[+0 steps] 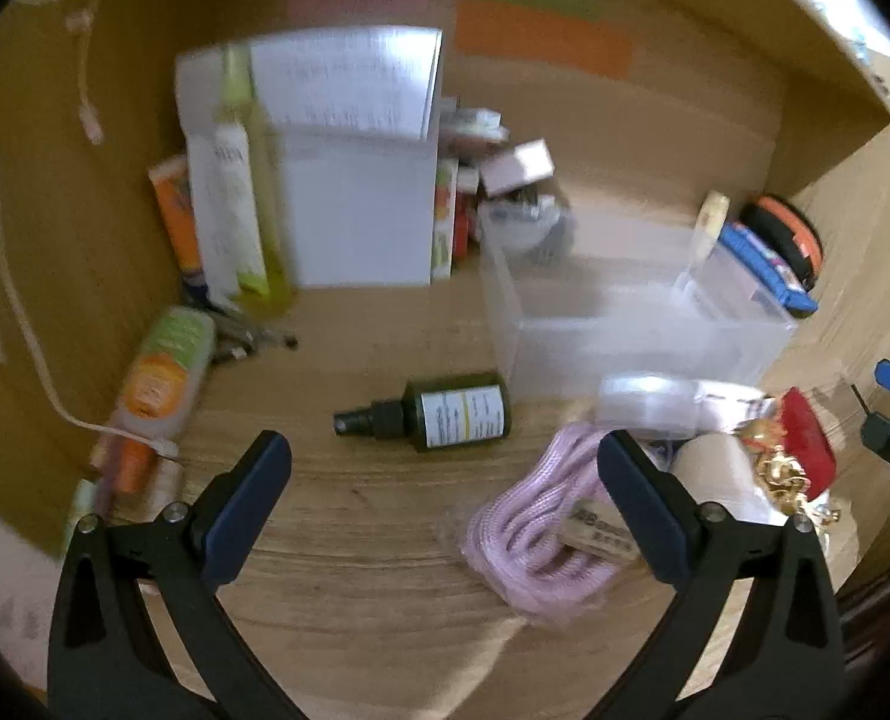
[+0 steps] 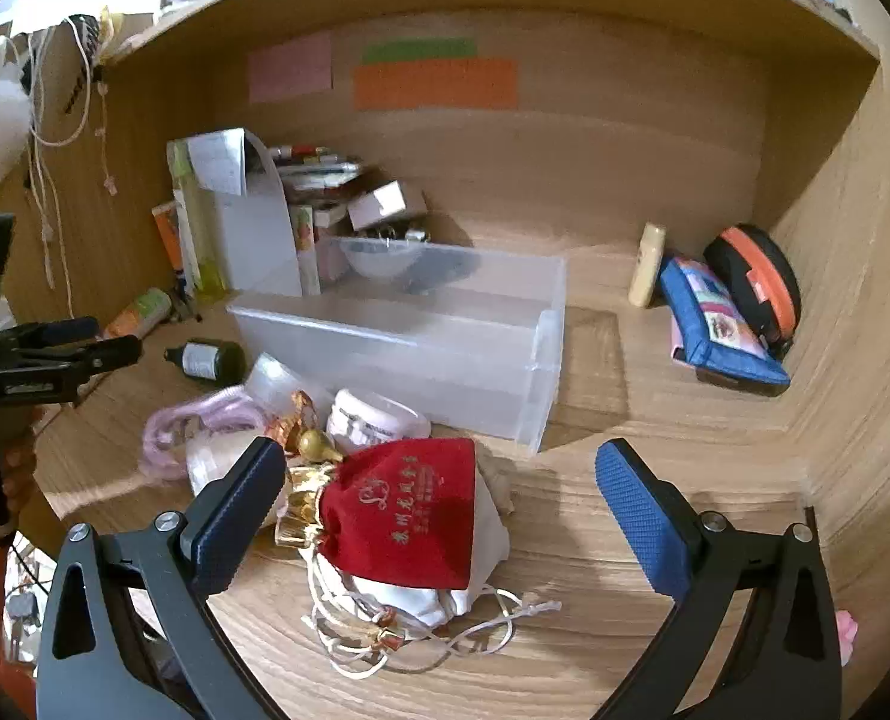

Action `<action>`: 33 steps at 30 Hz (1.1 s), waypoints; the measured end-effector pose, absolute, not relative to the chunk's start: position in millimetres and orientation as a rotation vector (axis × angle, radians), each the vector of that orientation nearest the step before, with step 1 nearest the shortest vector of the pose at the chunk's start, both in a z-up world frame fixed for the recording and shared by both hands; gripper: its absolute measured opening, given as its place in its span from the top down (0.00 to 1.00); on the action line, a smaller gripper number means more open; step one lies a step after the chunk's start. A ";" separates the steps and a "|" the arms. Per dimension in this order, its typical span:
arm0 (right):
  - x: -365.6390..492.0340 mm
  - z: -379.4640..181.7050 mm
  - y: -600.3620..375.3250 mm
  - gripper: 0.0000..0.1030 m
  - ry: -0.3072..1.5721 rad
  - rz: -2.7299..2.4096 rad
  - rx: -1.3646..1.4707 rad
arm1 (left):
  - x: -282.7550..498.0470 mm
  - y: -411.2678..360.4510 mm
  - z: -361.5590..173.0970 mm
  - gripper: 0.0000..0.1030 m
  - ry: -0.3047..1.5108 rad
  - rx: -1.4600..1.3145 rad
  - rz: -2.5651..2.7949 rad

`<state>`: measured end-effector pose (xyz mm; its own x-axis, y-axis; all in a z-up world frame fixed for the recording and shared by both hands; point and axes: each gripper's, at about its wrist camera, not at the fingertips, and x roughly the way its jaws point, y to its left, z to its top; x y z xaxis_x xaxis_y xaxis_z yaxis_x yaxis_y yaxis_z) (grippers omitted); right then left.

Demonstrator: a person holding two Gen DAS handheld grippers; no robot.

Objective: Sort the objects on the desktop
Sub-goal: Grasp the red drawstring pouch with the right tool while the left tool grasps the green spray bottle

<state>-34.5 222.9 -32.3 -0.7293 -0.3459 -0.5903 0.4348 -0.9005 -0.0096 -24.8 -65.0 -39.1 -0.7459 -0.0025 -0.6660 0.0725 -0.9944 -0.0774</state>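
Observation:
My left gripper (image 1: 445, 450) is open above the wooden desk, nothing between its fingers. Just beyond it a dark green spray bottle (image 1: 439, 414) lies on its side. A coiled pink cord (image 1: 541, 522) in a bag sits under the right finger. My right gripper (image 2: 439, 468) is open over a red velvet pouch (image 2: 409, 516) that rests on a white drawstring bag (image 2: 475, 558), beside a gold trinket (image 2: 304, 480). A clear plastic bin (image 2: 445, 330) stands behind them; in the left wrist view the clear plastic bin (image 1: 625, 306) is at the right. A white jar (image 2: 373, 420) lies before it.
A white file holder (image 1: 355, 180) with bottles and tubes stands at the back left, small boxes (image 1: 511, 168) behind. An orange-green tube (image 1: 163, 372) lies at the left. A blue pouch (image 2: 721, 324), a round black-orange case (image 2: 757, 282) and a cream bottle (image 2: 649, 264) sit at the right wall.

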 end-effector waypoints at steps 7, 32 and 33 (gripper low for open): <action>-48.4 -48.3 217.6 0.00 0.214 -2.508 0.938 | -71.8 -70.3 -66.8 0.00 0.214 1.279 -2.847; -57.2 -74.1 204.9 0.43 0.230 -2.329 1.012 | -123.7 -72.8 -94.4 0.26 0.212 1.419 -2.726; -56.4 -74.1 205.1 0.45 0.230 -2.323 1.010 | -121.9 -71.9 -93.8 0.29 0.205 1.416 -2.728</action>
<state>-56.4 205.1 -74.1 -0.5386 -0.4484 -0.7133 0.5797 -0.8116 0.0724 -121.9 -71.9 -93.8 -0.5760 0.0065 -0.8174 0.1156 -0.9893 -0.0893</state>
